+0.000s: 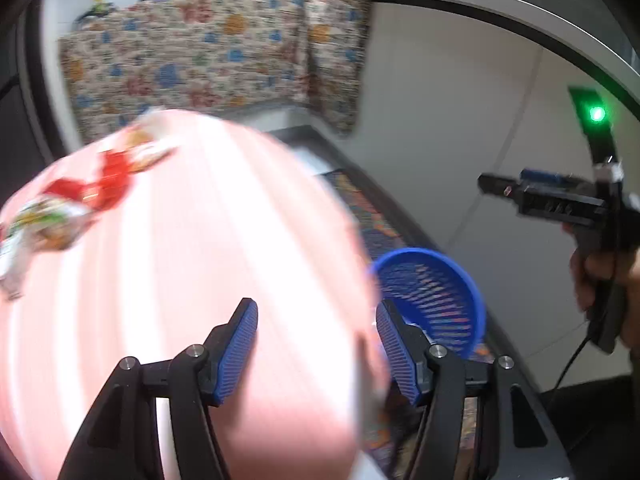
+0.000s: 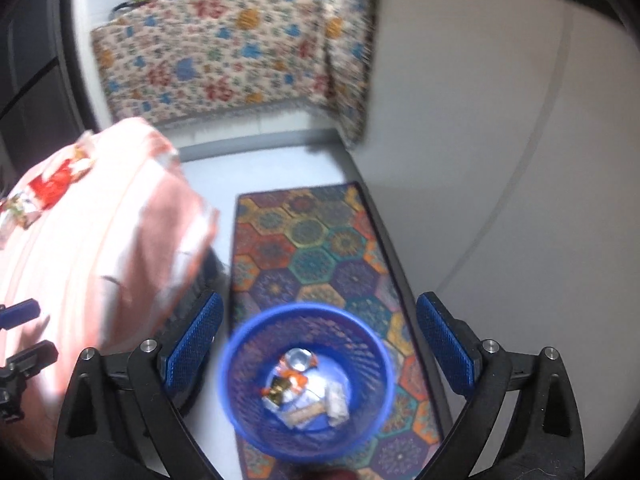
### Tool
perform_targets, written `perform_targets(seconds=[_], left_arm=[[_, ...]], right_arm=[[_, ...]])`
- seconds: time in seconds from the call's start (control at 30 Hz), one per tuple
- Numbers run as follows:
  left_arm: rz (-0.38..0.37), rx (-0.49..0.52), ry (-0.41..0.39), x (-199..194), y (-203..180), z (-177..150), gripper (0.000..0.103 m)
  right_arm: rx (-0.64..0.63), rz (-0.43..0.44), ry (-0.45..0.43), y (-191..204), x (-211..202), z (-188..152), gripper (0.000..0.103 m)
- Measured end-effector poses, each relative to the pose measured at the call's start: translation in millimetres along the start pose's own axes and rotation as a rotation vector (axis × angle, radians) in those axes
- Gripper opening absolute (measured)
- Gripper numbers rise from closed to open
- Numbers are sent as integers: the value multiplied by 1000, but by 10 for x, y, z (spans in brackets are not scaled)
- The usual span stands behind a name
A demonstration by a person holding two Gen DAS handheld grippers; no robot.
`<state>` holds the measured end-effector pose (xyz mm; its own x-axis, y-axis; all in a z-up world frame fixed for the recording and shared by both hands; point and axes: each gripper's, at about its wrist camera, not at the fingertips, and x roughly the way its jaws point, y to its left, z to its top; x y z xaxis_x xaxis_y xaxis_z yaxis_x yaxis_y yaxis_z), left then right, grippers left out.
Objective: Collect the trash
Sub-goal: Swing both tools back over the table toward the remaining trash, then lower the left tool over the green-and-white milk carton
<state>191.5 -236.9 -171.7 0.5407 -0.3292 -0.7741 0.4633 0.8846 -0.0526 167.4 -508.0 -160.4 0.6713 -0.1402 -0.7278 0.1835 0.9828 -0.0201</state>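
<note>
Blue mesh forms the wastebasket (image 2: 306,380) that sits between your right gripper's (image 2: 318,344) spread fingers in the right wrist view, standing on a hexagon-patterned rug (image 2: 320,240) that runs away toward twelve o'clock. Your right gripper is wide apart and holds nothing. Inside the basket lie several bits of trash (image 2: 306,390): a crushed silvery can end, a gold-and-orange wrapper and some pale packets, all blurred. At nine o'clock in that view you see a pink-covered surface (image 2: 100,248), and on its far left edge rests a red-and-white snack wrapper (image 2: 48,188), well apart from the basket. In the left wrist view your left gripper (image 1: 316,344) is also spread wide and empty, hovering over the same pink cover (image 1: 200,260); the wrapper (image 1: 76,200) lies at ten o'clock from its fingers, not touched by either pad. The basket (image 1: 432,300) shows just beyond the right-hand blue pad at about two o'clock, beside the edge of the pink cover. Your right gripper (image 1: 486,184) appears at three o'clock in that view, held in your hand (image 1: 600,280), with a green light above it. A floral cloth (image 1: 208,56) drapes a counter at twelve o'clock, with dark pots on top. Both pictures are smeared with motion blur.
</note>
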Motion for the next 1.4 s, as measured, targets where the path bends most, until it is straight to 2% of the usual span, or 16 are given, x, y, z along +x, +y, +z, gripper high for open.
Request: perform_targets(seconds=[0.17,0.3,0.47,0.6,0.63,0.7,1.0,1.23,1.4], left_arm=[[126,-50,-2,-289,589,-222,63],[206,-117,-2,-490,1062,-420,63],[280,-212,15,-616,1665,-644,63],[307,-244,39,-636,1946,-769,63],[306,-251,45,-616,1986,-767,64],[292,-275,39,-607,2093,-779,76],[289,-269,47,-381,2434,-505,87],[295,-268,68,-137,2780,-139,89],[293,-273,52,-74,2907,53,89]], right_arm=[[-71,126,-55,820,-83,162,99],[-178,246,-69,1672,-112,163,99],[-285,375,4,2531,74,2,99],[-347,383,45,2949,248,-119,99],[-359,379,51,3017,292,-137,99],[-379,370,62,3124,356,-176,99],[-381,380,102,3125,376,-226,102],[-381,382,105,3141,382,-205,103],[-381,386,106,3140,390,-197,103]])
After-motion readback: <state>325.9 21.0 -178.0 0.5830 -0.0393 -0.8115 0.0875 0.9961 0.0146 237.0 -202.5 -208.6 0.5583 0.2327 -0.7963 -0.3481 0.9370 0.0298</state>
